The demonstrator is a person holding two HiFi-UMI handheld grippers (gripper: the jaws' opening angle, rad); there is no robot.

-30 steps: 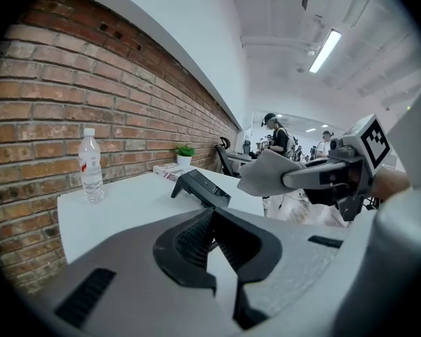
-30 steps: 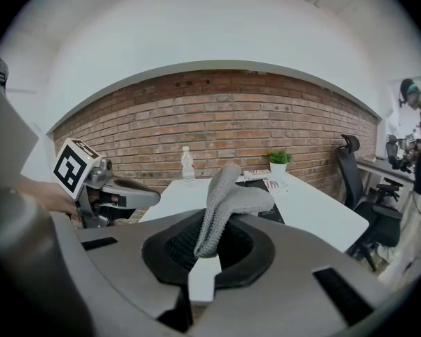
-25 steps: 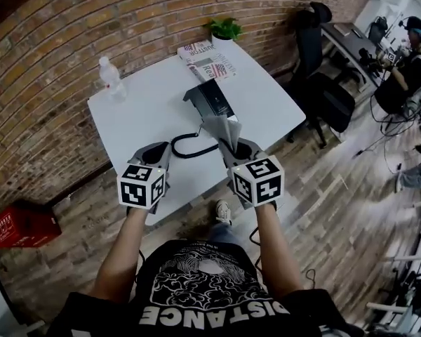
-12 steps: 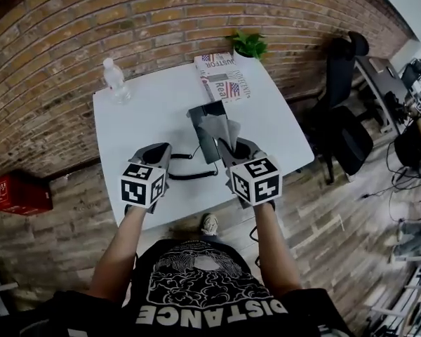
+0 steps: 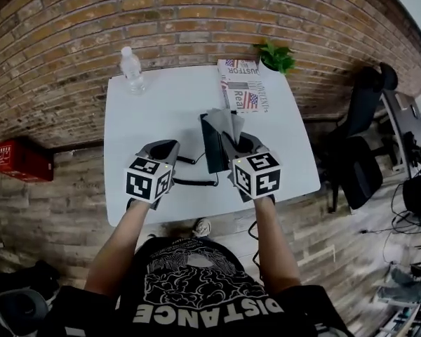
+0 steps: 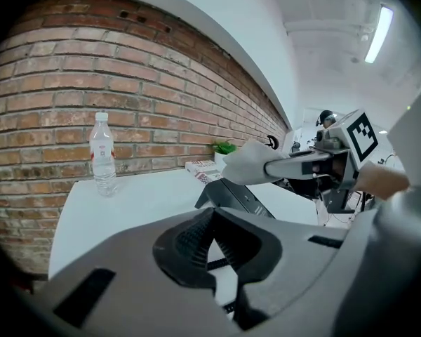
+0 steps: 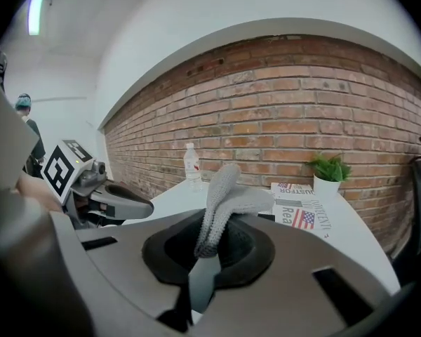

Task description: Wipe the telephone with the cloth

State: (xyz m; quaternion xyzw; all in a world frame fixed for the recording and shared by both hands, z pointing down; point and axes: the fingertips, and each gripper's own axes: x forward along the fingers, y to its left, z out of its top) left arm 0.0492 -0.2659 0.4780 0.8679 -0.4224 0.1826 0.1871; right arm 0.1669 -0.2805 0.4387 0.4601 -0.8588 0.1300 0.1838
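A black desk telephone (image 5: pixel 212 146) stands on the white table (image 5: pixel 140 118), and its coiled cord (image 5: pixel 194 182) runs off to its left. My right gripper (image 5: pixel 243 143) hangs over the phone's near right side, shut on a grey cloth (image 5: pixel 224 121) that sticks up and flops forward over the phone. In the right gripper view the cloth (image 7: pixel 221 201) rises from between the jaws. My left gripper (image 5: pixel 164 149) hovers left of the phone, shut with nothing in it. The left gripper view shows the phone (image 6: pixel 240 196) ahead and the cloth (image 6: pixel 248 167) above it.
A water bottle (image 5: pixel 132 69) stands at the table's far left corner. A folded newspaper (image 5: pixel 243 90) and a small potted plant (image 5: pixel 277 56) sit at the far right, against the brick wall. Black office chairs (image 5: pixel 358 146) stand to the right of the table.
The head view has swung, so the table now lies square ahead. My right gripper has carried the cloth forward over the phone. The left gripper keeps its place beside it.
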